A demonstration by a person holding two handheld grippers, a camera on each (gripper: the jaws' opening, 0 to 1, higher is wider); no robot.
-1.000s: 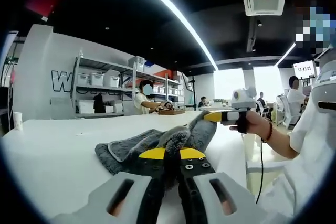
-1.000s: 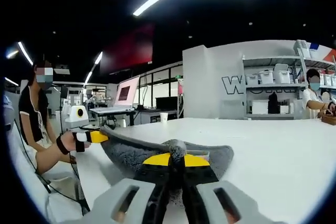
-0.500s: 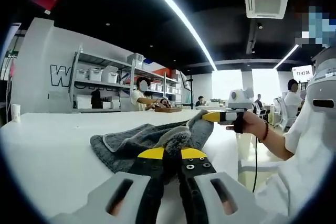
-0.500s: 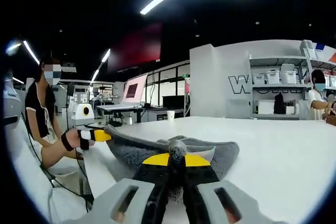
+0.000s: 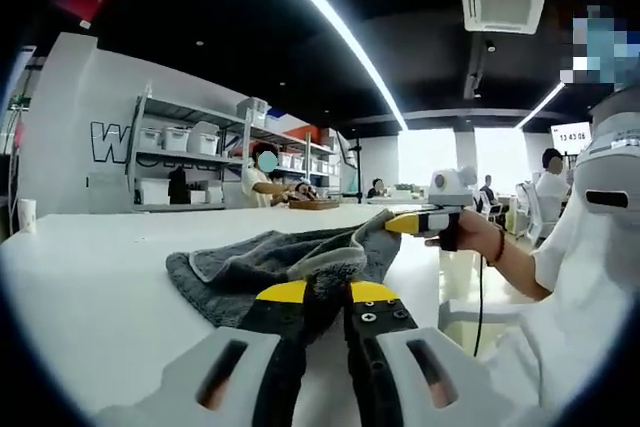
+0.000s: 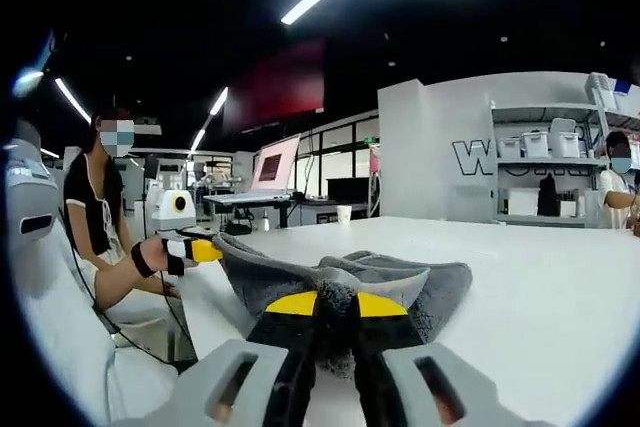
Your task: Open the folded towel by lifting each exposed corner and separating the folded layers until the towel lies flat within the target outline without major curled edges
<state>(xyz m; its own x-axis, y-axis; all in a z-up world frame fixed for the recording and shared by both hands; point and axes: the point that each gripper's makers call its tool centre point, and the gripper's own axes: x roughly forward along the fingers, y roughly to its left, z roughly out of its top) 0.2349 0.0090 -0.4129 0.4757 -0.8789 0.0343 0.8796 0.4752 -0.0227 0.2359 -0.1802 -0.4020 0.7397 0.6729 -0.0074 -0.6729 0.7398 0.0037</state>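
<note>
- My left gripper (image 5: 318,294) is clamped on the grey towel (image 5: 270,262) at 6 o'clock.
- My right gripper (image 6: 336,304) pinches another towel corner on the white table (image 6: 540,287).

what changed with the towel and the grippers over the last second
The grey towel has spread wider and flatter across the white table, as the two grippers drew its corners apart. Nothing was taken up or let go: the left gripper stays shut on one corner and the right gripper on another. The towel is still bunched and partly folded.
</note>
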